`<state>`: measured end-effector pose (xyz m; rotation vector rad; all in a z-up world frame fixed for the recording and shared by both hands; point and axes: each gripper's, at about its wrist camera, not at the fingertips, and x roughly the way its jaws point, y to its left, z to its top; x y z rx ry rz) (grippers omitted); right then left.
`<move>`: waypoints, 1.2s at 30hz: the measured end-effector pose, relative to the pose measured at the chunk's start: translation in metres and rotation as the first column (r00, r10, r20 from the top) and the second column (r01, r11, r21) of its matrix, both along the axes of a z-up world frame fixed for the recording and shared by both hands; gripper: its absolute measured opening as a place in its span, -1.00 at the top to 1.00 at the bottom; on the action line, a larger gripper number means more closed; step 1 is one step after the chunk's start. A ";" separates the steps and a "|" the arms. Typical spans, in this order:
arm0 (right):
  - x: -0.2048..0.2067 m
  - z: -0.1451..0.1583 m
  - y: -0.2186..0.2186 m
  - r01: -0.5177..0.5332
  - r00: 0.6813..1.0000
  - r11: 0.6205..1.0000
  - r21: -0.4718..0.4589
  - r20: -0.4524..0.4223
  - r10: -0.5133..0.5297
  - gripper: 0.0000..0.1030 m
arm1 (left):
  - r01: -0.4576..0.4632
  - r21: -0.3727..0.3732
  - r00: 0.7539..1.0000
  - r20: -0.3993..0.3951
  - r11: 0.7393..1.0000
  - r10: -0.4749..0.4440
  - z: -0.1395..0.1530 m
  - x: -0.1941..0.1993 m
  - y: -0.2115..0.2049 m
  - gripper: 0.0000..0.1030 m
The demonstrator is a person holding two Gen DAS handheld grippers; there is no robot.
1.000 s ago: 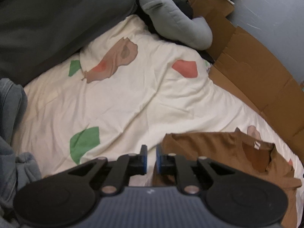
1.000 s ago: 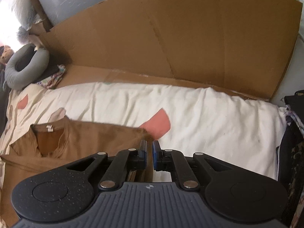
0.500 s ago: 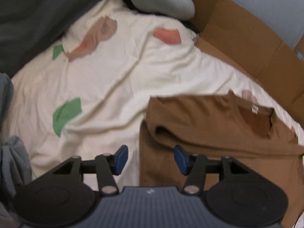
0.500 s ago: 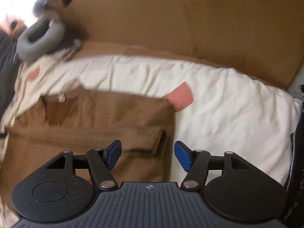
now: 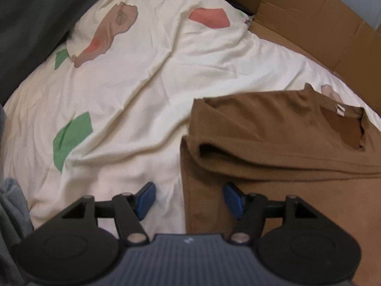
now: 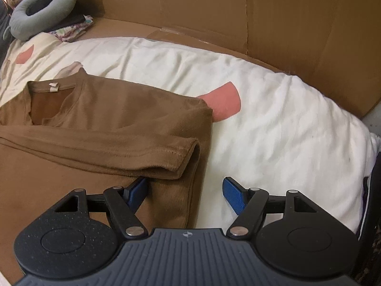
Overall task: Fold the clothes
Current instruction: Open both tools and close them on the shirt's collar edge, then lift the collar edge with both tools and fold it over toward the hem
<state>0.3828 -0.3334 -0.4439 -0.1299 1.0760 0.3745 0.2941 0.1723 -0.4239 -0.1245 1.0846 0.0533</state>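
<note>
Brown shirt (image 5: 285,143) — flat on cream bedsheet (image 5: 147,90), collar and white tag (image 5: 339,109) toward the cardboard (image 5: 309,19). Sleeves folded inward across the body, one cuff end lying near each side edge. Also seen from the right wrist: shirt (image 6: 107,119) at left of view, sleeve cuff open at its right end, hem stitched.

Left gripper (image 5: 188,199) — spread wide, jaws just opened further, nothing clamped. One blue pad over bare sheet, the other over the shirt's left edge; that edge runs between the two pads. Contact with cloth: cannot tell.

Right gripper (image 6: 184,194) — likewise wide apart, jaws just opened further, nothing pinched. Left pad over brown fabric just below the folded cuff, right pad over white sheet (image 6: 273,124); shirt's right edge between them.

Sheet print — green (image 5: 71,138), coral and tan patches. Coral patch (image 6: 223,103) partly under the shirt's far right corner.

Surroundings — grey neck pillow (image 6: 40,12) at far corner of bed, cardboard wall (image 6: 238,12) along the far side, dark bedding (image 5: 31,19) at upper left, blue-grey cloth (image 5: 12,205) at lower left.
</note>
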 end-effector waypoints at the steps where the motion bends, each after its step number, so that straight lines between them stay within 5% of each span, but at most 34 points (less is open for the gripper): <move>1: 0.002 0.000 0.000 0.003 1.000 1.000 0.001 0.003 -0.003 -0.45 | -0.002 0.003 1.000 0.005 1.000 0.002 0.000 0.002 0.000 -0.31; 10: 0.030 0.011 0.006 0.051 0.996 0.998 0.023 0.078 -0.053 -0.44 | -0.037 0.013 0.996 0.076 0.999 0.036 0.011 0.029 0.002 -0.30; 21: 0.027 0.021 -0.004 0.045 0.992 0.995 0.092 0.113 -0.055 -0.39 | -0.032 -0.006 0.990 0.134 0.999 0.033 0.019 0.032 0.000 0.00; 28: 0.026 0.015 0.005 0.002 0.994 0.993 0.114 0.105 -0.014 0.02 | -0.003 -0.003 0.991 0.134 1.000 0.003 0.017 0.030 -0.004 0.33; 30: 0.027 0.015 0.006 -0.005 0.995 0.991 0.131 0.104 -0.009 0.23 | -0.003 -0.010 0.990 0.138 1.000 0.004 0.017 0.030 -0.003 0.51; 32: 0.030 0.015 0.005 0.003 0.996 0.989 0.148 0.091 -0.017 0.76 | -0.006 -0.015 0.989 0.148 1.000 0.008 0.019 0.030 -0.002 0.71; 36: 0.032 0.018 0.001 0.014 0.995 0.988 0.153 0.095 -0.029 0.97 | -0.012 -0.027 0.987 0.161 1.000 0.016 0.021 0.027 0.001 0.86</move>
